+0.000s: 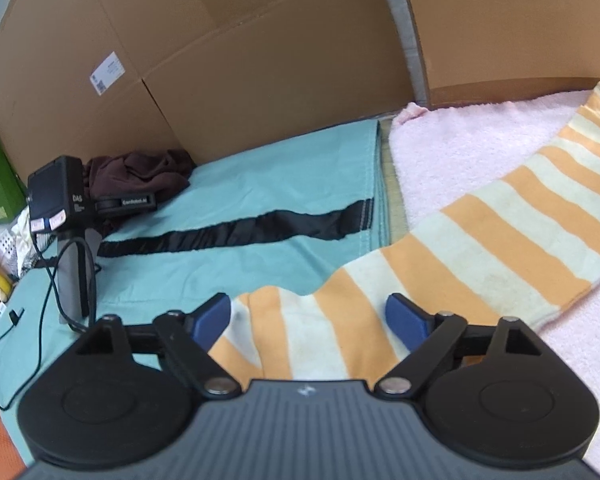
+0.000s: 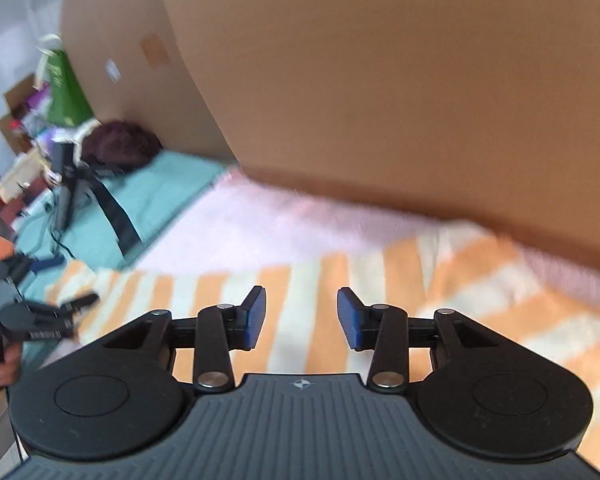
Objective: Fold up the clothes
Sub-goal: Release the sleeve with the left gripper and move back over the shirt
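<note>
Striped cloth [image 1: 480,240] looks soft, light, floppy: pinch its near edge. Left gripper [image 1: 308,320] gapes wide, right gripper [image 2: 302,318] half-open; both empty.

The towel [image 1: 480,240] is orange and cream in wide stripes, a bit grubby on the cream bits. Under it there's a fluffy pale pink blanket [image 1: 460,148], and left of the towel a teal sheet [image 1: 260,184] with one black band across it. Past the sheet's far left corner sits a dark brown cloth [image 1: 140,176], next to a black device [image 1: 54,194]. Plain brown cardboard [image 1: 240,60] behind the towel, bright green bag [image 2: 66,92] far left. Gripper pads [image 1: 406,322] are dark blue on black arms.
</note>
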`<control>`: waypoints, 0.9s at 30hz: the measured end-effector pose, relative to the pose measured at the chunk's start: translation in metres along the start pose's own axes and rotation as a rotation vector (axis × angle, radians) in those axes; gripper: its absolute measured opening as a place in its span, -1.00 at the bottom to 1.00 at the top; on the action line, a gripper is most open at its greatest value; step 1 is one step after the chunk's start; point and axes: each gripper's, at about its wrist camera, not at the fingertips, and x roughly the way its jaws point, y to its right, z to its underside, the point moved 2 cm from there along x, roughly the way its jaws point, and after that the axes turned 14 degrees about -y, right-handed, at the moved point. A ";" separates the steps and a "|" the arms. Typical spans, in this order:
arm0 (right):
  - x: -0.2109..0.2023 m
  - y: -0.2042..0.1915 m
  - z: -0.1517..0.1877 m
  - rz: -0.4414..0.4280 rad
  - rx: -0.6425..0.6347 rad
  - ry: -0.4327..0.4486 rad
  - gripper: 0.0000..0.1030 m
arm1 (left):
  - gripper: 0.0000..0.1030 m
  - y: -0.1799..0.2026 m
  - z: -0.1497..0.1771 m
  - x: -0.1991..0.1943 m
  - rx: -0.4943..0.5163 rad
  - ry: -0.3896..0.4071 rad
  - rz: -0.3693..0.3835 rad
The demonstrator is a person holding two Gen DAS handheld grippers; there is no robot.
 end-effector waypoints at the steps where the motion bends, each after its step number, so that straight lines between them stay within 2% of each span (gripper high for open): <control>1: -0.002 0.002 0.006 0.018 0.021 -0.001 -0.21 | 0.81 -0.002 -0.002 0.002 -0.007 -0.002 -0.003; 2: -0.005 0.005 0.012 0.030 0.043 0.004 -0.34 | 0.81 -0.004 -0.004 0.003 -0.015 -0.007 -0.001; 4: -0.034 0.019 0.032 -0.049 0.122 0.088 -0.33 | 0.81 -0.005 -0.006 0.004 -0.018 -0.011 -0.015; 6: -0.060 0.033 0.057 -0.086 0.182 0.113 -0.33 | 0.80 -0.002 -0.006 0.003 0.000 -0.003 -0.076; 8: -0.083 0.045 0.088 -0.047 0.215 0.129 -0.32 | 0.53 0.005 -0.008 0.002 0.045 -0.007 -0.229; 9: -0.092 0.050 0.105 -0.030 0.225 0.118 -0.31 | 0.25 0.008 -0.010 -0.005 0.044 -0.002 -0.221; 10: -0.100 0.055 0.121 -0.014 0.236 0.110 -0.31 | 0.13 0.011 -0.011 -0.014 0.034 0.004 -0.182; 13: -0.120 0.067 0.168 -0.003 0.300 0.126 -0.30 | 0.18 0.025 -0.017 -0.047 0.011 0.043 -0.048; 14: -0.125 0.071 0.181 -0.022 0.332 0.147 -0.29 | 0.21 0.034 -0.019 -0.061 0.009 0.073 0.014; 16: -0.127 0.077 0.198 -0.040 0.407 0.173 -0.28 | 0.48 0.064 -0.025 -0.087 0.023 0.129 0.158; 18: -0.129 0.080 0.211 -0.038 0.453 0.200 -0.38 | 0.52 0.102 -0.036 -0.095 0.052 0.139 0.310; 19: -0.133 0.081 0.217 -0.032 0.463 0.217 -0.38 | 0.50 0.121 -0.041 -0.092 0.065 0.130 0.344; 20: -0.140 0.082 0.224 0.011 0.469 0.233 -0.38 | 0.48 0.137 -0.045 -0.088 0.075 0.120 0.340; 22: -0.153 0.084 0.243 0.145 0.467 0.259 -0.57 | 0.34 0.160 -0.049 -0.069 0.097 0.090 0.244; 23: -0.161 0.088 0.252 0.162 0.487 0.261 -0.65 | 0.33 0.163 -0.049 -0.058 0.092 0.066 0.200; 24: -0.170 0.092 0.262 0.179 0.508 0.264 -0.71 | 0.50 0.157 -0.048 -0.053 0.070 0.069 0.189; 25: -0.178 0.096 0.272 0.199 0.530 0.267 -0.67 | 0.51 0.151 -0.048 -0.052 0.052 0.058 0.184; 26: -0.186 0.096 0.280 0.240 0.552 0.275 -0.44 | 0.46 0.146 -0.048 -0.058 0.038 0.059 0.202; 27: -0.193 0.093 0.284 0.260 0.545 0.301 -0.43 | 0.21 0.143 -0.048 -0.066 0.025 0.068 0.229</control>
